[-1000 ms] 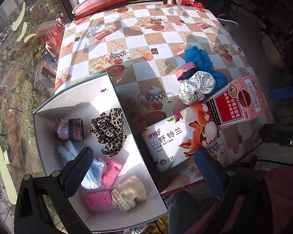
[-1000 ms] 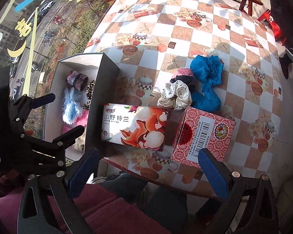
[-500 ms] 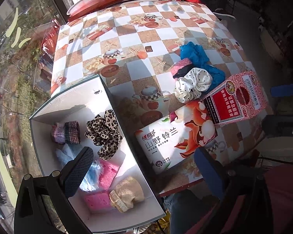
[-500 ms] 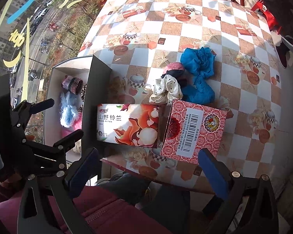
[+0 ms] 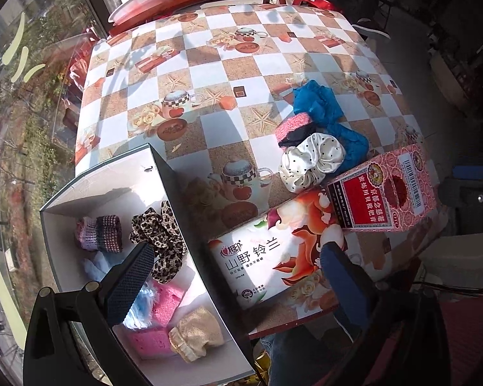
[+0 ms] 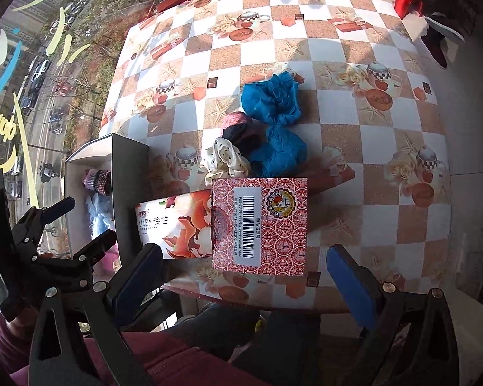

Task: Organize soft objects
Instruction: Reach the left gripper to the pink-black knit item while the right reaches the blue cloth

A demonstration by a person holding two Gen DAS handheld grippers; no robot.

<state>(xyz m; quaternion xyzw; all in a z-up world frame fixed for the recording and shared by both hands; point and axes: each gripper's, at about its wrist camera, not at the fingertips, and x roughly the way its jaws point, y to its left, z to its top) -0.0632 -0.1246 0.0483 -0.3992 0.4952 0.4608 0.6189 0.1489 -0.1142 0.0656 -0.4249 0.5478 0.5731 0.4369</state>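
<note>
Left gripper (image 5: 235, 267): jaws spread wide, holding nothing; it hangs over the near table edge, between the storage box and the floral carton.
Right gripper (image 6: 241, 267): jaws wide apart, empty, poised just short of the red carton.
Storage box (image 5: 90, 180): stiff white card, open-topped, under the left gripper's left finger; already holds a leopard scrunchie (image 5: 161, 241), pink sponges (image 5: 151, 341) and a beige pouch (image 5: 196, 331).
Floral carton (image 5: 273, 257): rigid glossy cardboard, straight ahead of the left gripper.
Red carton (image 6: 259, 225): patterned, barcoded, hard-edged, directly ahead of the right gripper.
Polka-dot scrunchie (image 6: 225, 159): beyond the red carton; cream satin, likely light and slippery, so pinch a thick gathered fold.
Pink-and-black band (image 6: 236, 127): knit-looking, squashy, just past it.
Blue cloth (image 6: 273, 119): farthest; crumpled, limp, best taken at a bunched ridge.
</note>
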